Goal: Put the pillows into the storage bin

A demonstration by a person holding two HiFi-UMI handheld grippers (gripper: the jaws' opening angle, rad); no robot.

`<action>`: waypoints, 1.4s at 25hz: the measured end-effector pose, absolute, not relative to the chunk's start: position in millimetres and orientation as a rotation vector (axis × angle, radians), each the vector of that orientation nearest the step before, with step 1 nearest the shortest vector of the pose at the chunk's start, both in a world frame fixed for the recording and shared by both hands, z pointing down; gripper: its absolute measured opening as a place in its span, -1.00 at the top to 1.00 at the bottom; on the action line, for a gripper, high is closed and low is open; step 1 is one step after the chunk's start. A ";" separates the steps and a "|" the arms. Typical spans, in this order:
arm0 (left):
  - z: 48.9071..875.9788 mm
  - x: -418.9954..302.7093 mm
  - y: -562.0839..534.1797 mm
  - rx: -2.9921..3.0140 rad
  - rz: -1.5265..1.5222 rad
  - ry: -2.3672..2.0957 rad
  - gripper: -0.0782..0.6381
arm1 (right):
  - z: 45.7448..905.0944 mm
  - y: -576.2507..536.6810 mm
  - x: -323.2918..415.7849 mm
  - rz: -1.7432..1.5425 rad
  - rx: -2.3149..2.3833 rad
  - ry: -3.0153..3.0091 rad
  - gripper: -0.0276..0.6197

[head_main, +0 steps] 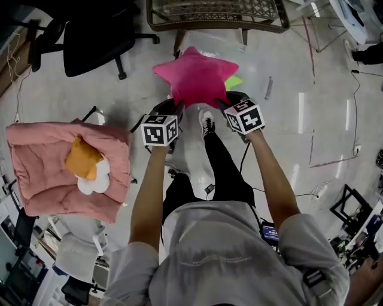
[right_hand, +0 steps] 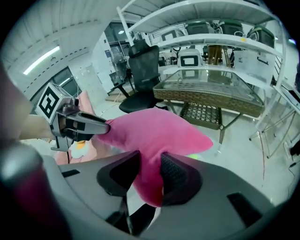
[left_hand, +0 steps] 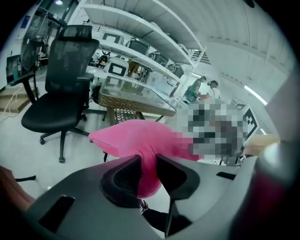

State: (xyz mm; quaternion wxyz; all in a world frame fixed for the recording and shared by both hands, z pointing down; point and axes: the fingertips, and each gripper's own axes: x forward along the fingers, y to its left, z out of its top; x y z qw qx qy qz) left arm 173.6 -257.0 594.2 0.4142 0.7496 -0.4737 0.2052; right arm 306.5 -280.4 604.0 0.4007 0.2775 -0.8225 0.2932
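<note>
While the person stands over a pale floor (head_main: 299, 72), a pink star pillow (head_main: 194, 77) hangs in the air in front of them, carried between both grippers and touching nothing else. The left gripper (head_main: 173, 109) has hold of the pillow's lower left side: in the left gripper view its fingers (left_hand: 125, 169) are drawn in to a narrow gap, with a fold of pink fabric squeezed between them and a bulge of it hanging below. The right gripper (head_main: 230, 100) takes the lower right side in the same way, and the right gripper view shows its fingers (right_hand: 174, 174) pinching a thick wad of the pillow, partly closed and pressed tight on the stuffing. In that same view the left gripper bites into the pillow's far tip. Seen from the head view, the pillow sits just short of a wicker table (head_main: 215, 15) with a glass top, and a patch of something yellow-green (head_main: 234, 82) peeks out past its right edge; what that is cannot be made out. Well to the left, a pink quilted cushion (head_main: 42, 161) holds an orange and white plush pillow (head_main: 87, 167) on top. A black office chair (head_main: 96, 36) stands at the upper left.
</note>
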 end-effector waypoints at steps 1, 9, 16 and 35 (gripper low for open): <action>603.9 182.1 -264.3 1.884 0.530 -1.164 0.46 | 613.4 -285.5 315.5 0.761 0.717 -2.065 0.45; 668.7 226.6 -325.7 1.863 0.608 -1.052 0.44 | 675.3 -334.4 365.7 0.866 0.803 -1.965 0.44; 707.9 250.6 -360.1 1.850 0.647 -1.005 0.40 | 713.1 -363.7 389.9 0.897 0.836 -1.925 0.43; 721.7 245.3 -360.0 1.941 0.840 -0.979 0.03 | 712.0 -380.7 420.7 0.794 0.897 -1.907 0.12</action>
